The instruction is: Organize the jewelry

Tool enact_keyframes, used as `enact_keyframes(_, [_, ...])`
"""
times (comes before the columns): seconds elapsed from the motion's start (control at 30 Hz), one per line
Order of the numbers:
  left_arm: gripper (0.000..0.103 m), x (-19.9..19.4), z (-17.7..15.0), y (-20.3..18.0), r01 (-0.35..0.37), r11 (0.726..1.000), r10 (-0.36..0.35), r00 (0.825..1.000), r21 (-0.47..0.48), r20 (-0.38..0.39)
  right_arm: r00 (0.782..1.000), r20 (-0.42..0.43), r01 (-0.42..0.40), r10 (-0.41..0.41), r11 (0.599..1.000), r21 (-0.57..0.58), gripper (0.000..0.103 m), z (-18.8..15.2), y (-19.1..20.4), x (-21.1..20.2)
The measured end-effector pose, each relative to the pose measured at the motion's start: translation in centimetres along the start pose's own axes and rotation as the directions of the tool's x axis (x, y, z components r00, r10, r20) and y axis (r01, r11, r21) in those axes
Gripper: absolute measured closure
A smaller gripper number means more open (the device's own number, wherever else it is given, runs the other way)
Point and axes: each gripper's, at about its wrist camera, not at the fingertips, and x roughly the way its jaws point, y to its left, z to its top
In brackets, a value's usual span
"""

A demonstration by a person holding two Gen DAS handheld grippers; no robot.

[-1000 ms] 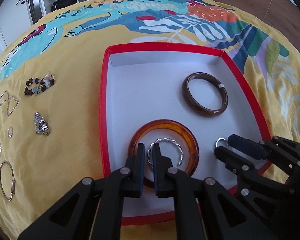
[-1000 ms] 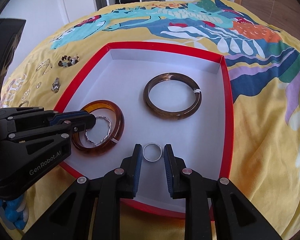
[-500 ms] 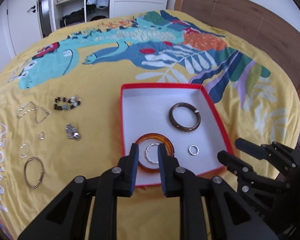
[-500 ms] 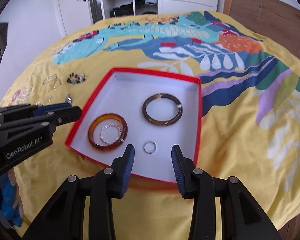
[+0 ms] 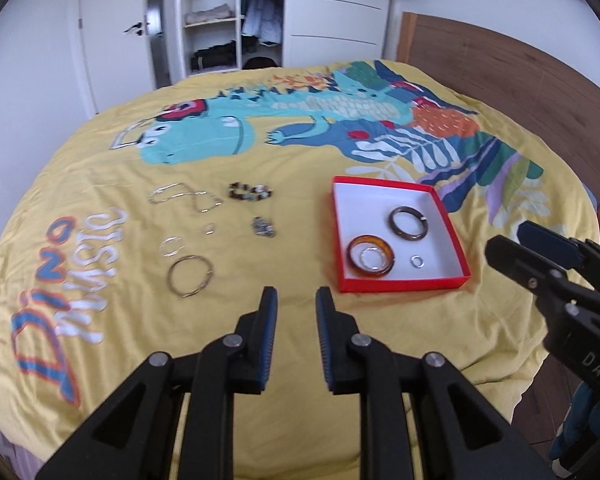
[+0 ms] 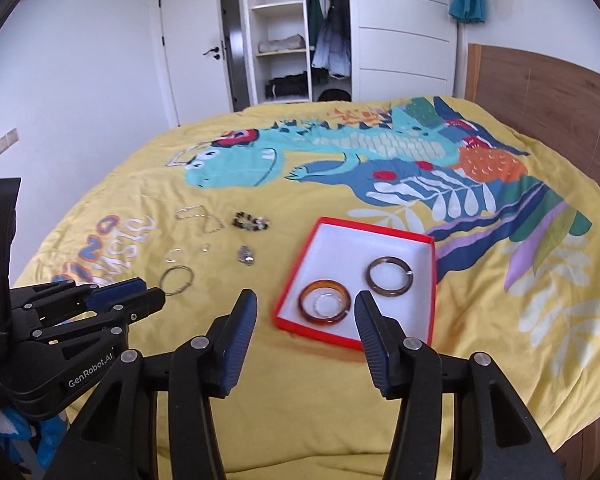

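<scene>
Bedroom, white wardrobe at the far wall, wooden headboard to the right; both cameras now see the whole room, where a second ago they looked down into the box at close range.

Bed: yellow dinosaur-print cover, carrying everything.

Red box: shallow, white inside, right of centre on the bed. Holds four pieces, all lying free:
- dark brown bangle, far side;
- amber bangle, near side, with a twisted silver bracelet inside its ring;
- small silver ring, just beside the amber bangle (hidden behind a finger in the right wrist view).

Left gripper: fingers apart, nothing between them, lifted back from the box and hanging over bare cover between the box and the loose pieces. It was down at the twisted bracelet one second ago.

Right gripper: fingers wide apart, holding nothing, pulled up and away from the ring it straddled.

Loose on the cover, left of the box, well apart from it: large silver bangle, thin hoop, tiny ring, silver charm cluster, beaded bracelet, chain necklace.

Assessment: bracelet and ring count as delivered; six pieces remain, so the task is under halfway.
</scene>
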Motion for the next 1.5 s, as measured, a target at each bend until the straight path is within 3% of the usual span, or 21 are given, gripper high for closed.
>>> enact_keyframes(0.13, [0.069, -3.1, -1.9, 2.9, -0.066, 0.996, 0.068, 0.997, -0.063, 0.037, 0.999, 0.019, -0.03, 0.031, 0.999, -0.02, 0.051, -0.7, 2.3, -2.5])
enact_keyframes(0.47, [0.069, -9.9, -5.5, 8.7, -0.137, 0.968, 0.159, 0.983, -0.209, 0.093, 0.992, 0.078, -0.089, 0.094, 0.994, -0.064, 0.045, -2.3, 6.2, -7.8])
enact_keyframes(0.8, [0.063, -15.3, -6.3, 8.5, -0.193, 0.953, 0.24, 0.951, -0.233, 0.196, 0.98, 0.152, -0.114, 0.128, 0.989, -0.098, 0.037, -2.9, 8.3, -11.9])
enact_keyframes(1.07, [0.063, -17.5, -7.0, 8.1, -0.197, 0.95, 0.254, 0.938, -0.244, 0.233, 0.971, 0.203, -0.111, 0.129, 0.989, -0.097, 0.031, -3.3, 8.7, -14.0])
enact_keyframes(1.33, [0.062, -20.2, -7.5, 6.8, -0.216, 0.951, 0.279, 0.908, -0.221, 0.312, 0.955, 0.263, -0.119, 0.141, 0.988, -0.097, 0.028, -3.4, 8.8, -15.8])
enact_keyframes(1.5, [0.062, -21.2, -7.6, 6.5, -0.217, 0.952, 0.281, 0.899, -0.218, 0.336, 0.948, 0.28, -0.124, 0.15, 0.986, -0.108, 0.025, -3.5, 9.3, -16.4])
